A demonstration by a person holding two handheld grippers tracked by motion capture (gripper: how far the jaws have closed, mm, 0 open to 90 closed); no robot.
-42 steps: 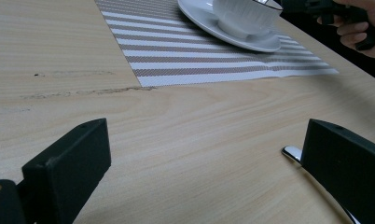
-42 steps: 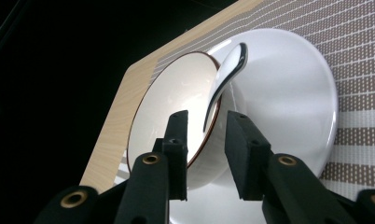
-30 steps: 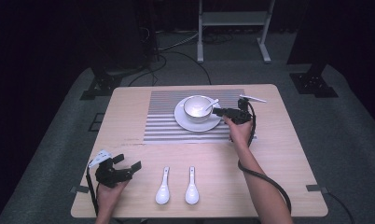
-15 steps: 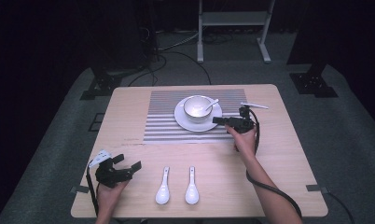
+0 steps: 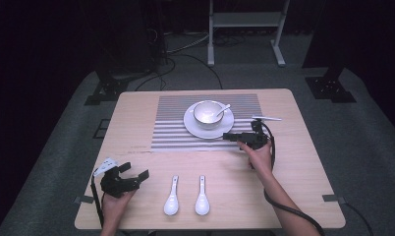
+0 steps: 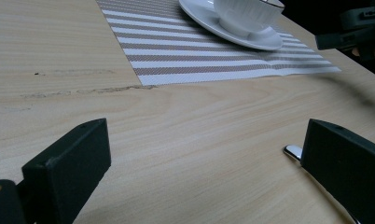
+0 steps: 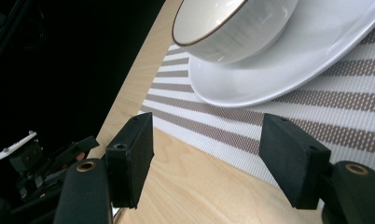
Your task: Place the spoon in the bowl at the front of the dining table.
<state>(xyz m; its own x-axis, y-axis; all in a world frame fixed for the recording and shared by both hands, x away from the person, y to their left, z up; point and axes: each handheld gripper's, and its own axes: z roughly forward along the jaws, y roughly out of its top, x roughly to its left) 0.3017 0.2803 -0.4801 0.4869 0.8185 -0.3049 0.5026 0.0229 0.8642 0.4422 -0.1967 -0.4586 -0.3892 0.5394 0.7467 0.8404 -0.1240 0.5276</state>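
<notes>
A white bowl (image 5: 208,113) with a spoon (image 5: 222,109) in it stands on a white plate (image 5: 192,125), on a striped placemat (image 5: 171,123). Two white spoons, one (image 5: 171,199) beside the other (image 5: 202,197), lie near the table's front edge. My right gripper (image 5: 231,136) is open at the mat's front right corner, just short of the plate, jaws pointing left; its own view has the bowl (image 7: 232,25) and the plate (image 7: 288,70) close ahead of the open gripper (image 7: 206,140). My left gripper (image 5: 135,171) rests open at the front left, with a spoon handle (image 6: 293,150) beside its right jaw.
The wooden table (image 5: 303,162) has bare room to the right and between the mat and the spoons. A metal stand (image 5: 244,29) and cables (image 5: 185,54) sit on the floor behind it. The left gripper view has the right gripper (image 6: 353,32) far off.
My right gripper has drawn back from beside the bowl toward the front, down to the mat's front right corner. The left gripper and the spoons have stayed put.
</notes>
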